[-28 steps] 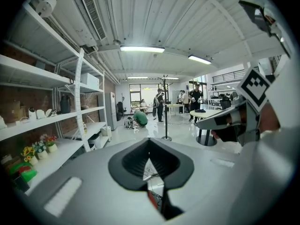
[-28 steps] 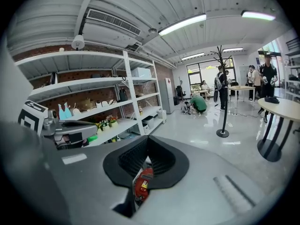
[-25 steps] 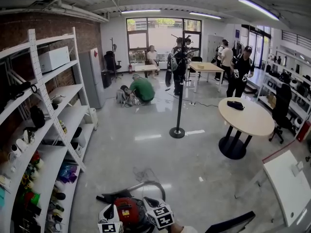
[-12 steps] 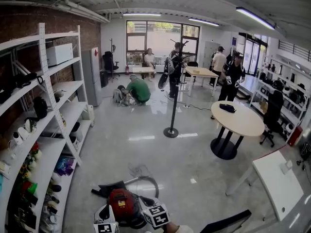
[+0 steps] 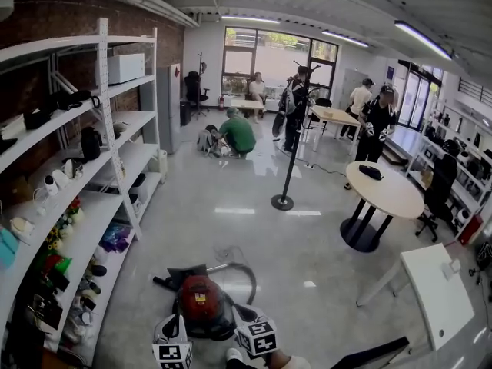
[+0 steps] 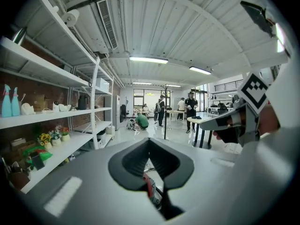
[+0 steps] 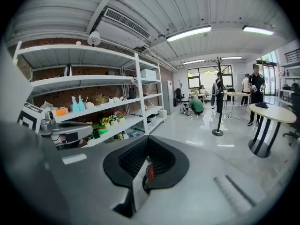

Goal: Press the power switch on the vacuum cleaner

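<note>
We see a glossy pale grey floor (image 5: 231, 237) carrying everything. Low in the head view a red vacuum cleaner (image 5: 201, 302) sits on it, its grey hose (image 5: 250, 275) curling just beside it. Farther out a dark pole (image 5: 289, 160) stands upright on a round base. To the right a round surface (image 5: 396, 194) stands on a dark pedestal with a small dark object (image 5: 370, 171) lying on top, and nearer us there is a white surface (image 5: 442, 294). Along the left wall we find a white shelf unit (image 5: 138, 160). A white box (image 5: 125, 68) rests on its top shelf, and assorted small colourful items sit on the lower shelves.
</note>
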Action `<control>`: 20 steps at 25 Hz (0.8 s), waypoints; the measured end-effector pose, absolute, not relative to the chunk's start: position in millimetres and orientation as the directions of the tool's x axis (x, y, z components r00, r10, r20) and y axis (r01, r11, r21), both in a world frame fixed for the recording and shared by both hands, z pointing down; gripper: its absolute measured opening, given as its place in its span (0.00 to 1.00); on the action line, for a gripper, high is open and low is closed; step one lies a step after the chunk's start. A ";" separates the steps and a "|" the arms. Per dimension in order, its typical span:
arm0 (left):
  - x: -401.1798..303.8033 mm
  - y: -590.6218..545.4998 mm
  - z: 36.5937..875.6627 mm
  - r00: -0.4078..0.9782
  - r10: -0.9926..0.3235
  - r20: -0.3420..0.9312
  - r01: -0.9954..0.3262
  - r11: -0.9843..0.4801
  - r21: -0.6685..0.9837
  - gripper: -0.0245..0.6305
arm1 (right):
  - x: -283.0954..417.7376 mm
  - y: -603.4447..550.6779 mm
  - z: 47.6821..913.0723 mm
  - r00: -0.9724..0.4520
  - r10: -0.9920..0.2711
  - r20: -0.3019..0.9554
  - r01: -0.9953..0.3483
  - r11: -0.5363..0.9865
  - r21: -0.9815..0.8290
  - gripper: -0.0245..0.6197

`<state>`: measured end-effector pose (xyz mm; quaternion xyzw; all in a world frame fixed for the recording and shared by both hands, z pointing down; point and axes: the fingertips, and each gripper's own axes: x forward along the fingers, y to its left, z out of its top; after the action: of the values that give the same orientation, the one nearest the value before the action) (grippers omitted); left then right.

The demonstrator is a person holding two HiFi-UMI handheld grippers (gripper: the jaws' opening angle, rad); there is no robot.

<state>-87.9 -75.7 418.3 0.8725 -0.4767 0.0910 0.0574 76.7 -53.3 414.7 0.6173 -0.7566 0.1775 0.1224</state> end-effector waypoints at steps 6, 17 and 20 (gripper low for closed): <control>-102.8 -43.6 420.6 0.524 -0.825 0.211 -0.848 -0.530 0.032 0.04 | 63.7 -19.8 414.9 -0.204 -0.890 0.408 -0.979 0.175 -0.106 0.04; -111.6 -4.1 411.1 0.528 -0.823 0.207 -0.842 -0.540 -0.001 0.04 | 56.9 23.4 410.9 -0.199 -0.895 0.399 -0.979 0.165 -0.120 0.04; -110.1 -0.7 407.0 0.530 -0.822 0.207 -0.840 -0.542 0.001 0.04 | 56.8 28.3 404.8 -0.196 -0.898 0.394 -0.980 0.165 -0.112 0.04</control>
<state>-110.1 -0.7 407.0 0.8733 -0.4759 0.0909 0.0503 56.8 28.3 404.8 0.6228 -0.7538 0.1725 0.1190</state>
